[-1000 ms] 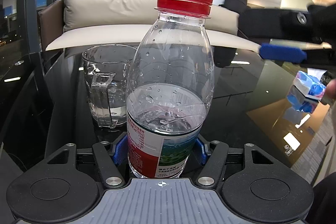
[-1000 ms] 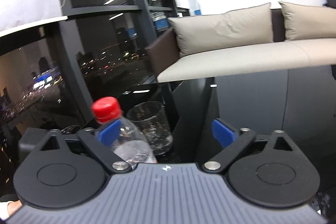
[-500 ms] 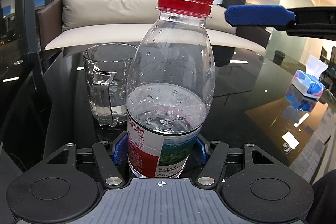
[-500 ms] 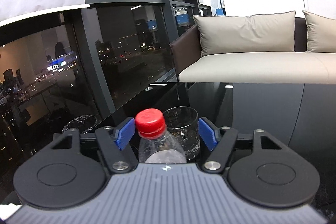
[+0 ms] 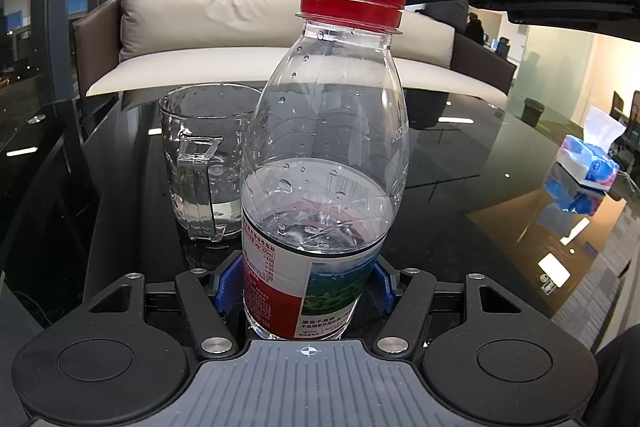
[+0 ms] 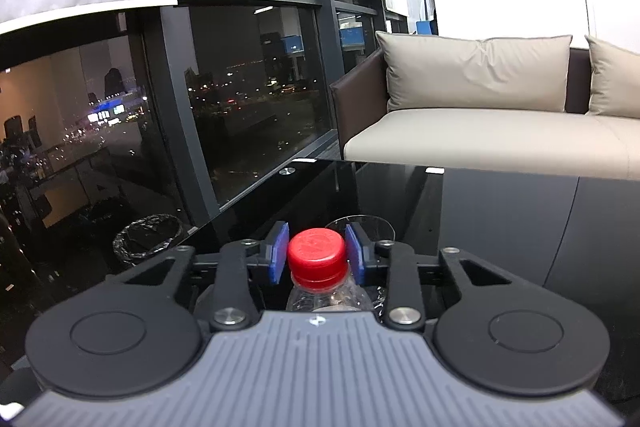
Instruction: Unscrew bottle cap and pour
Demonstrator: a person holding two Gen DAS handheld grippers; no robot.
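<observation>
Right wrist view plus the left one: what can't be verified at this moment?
- Right wrist: whether the pads press the red cap or leave a sliver; too close to tell.
- Right wrist: the glass mug shows only a rim; the right gripper and cap cover the rest.
- Left wrist: the bottle base is hidden behind the left gripper body.
- Left wrist: label print too small to read.

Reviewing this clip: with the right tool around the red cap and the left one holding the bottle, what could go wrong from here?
1. The left tool grips the bottle low on its label, far below the red cap, so twisting may tilt or spin the bottle.
2. The right tool has blue pads beside the cap; whether they press it is unclear, so they might slip.
3. The glass mug stands close behind; a jerk might knock it.
</observation>
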